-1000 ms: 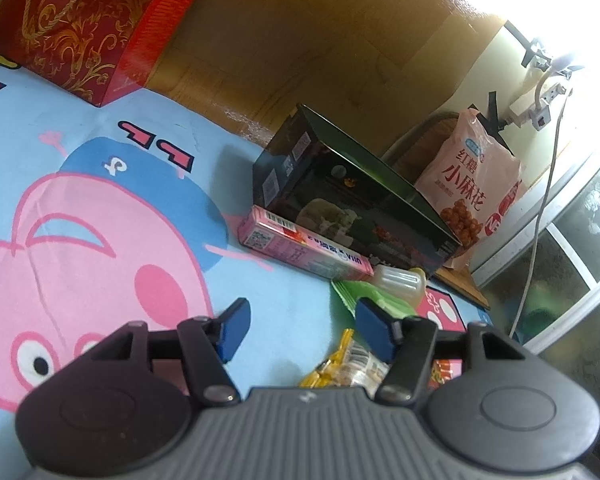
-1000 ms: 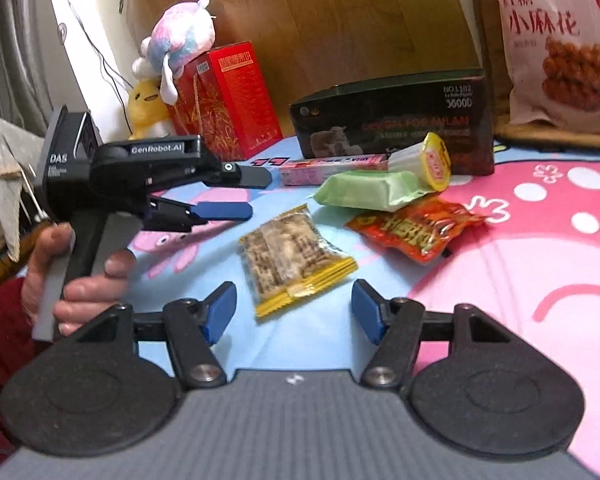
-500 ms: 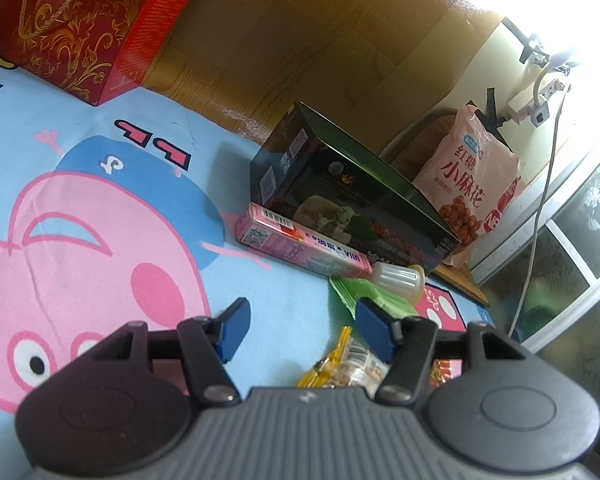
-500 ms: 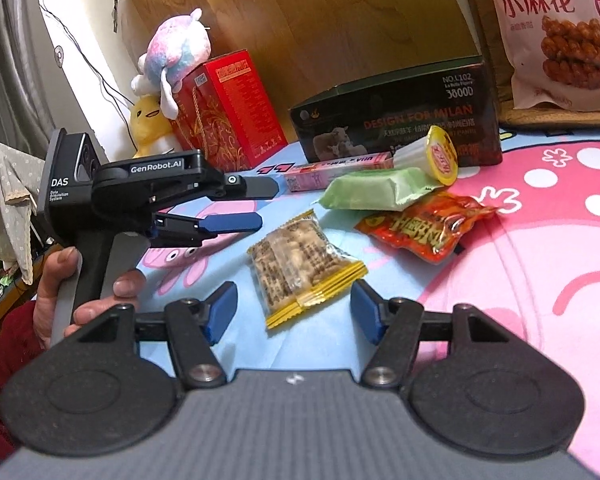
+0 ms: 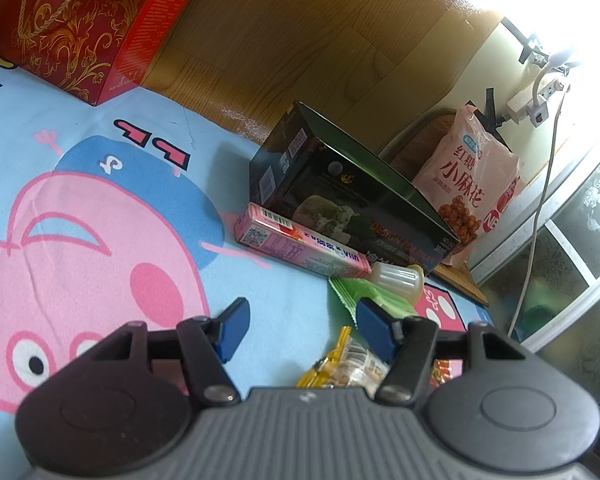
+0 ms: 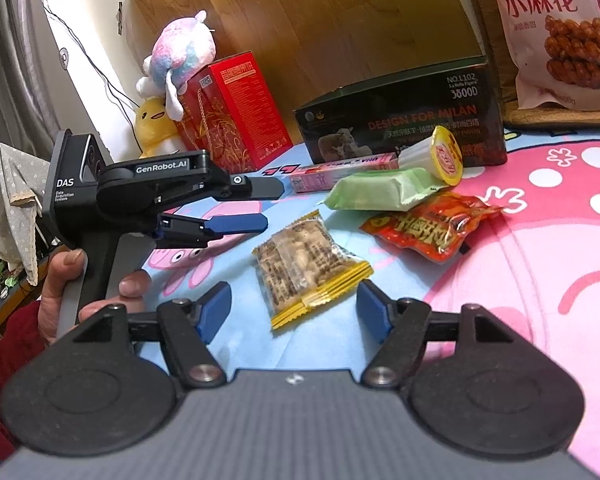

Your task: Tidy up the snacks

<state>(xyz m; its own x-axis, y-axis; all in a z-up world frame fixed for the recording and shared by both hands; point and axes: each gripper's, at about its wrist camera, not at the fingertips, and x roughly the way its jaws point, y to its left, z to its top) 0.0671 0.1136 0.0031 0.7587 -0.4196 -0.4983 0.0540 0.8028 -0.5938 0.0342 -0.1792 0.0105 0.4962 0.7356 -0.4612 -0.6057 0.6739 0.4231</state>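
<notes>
Now, through the left wrist camera, we see our left gripper with its jaws about half open and nothing between them, over a blue cartoon-pig blanket. Ahead lies a long pink snack carton against a black rectangular box, with a pale jelly cup and a green wrapped packet near it. A yellow-edged clear cracker packet is partly hidden behind the gripper. Glare whitens the upper right corner.

From the right wrist camera, our right gripper has just been opening its jaws; they stand wide and empty, the cracker packet just ahead of them on the blanket. A red foil pouch lies right of it. A hand holds the left gripper.
</notes>
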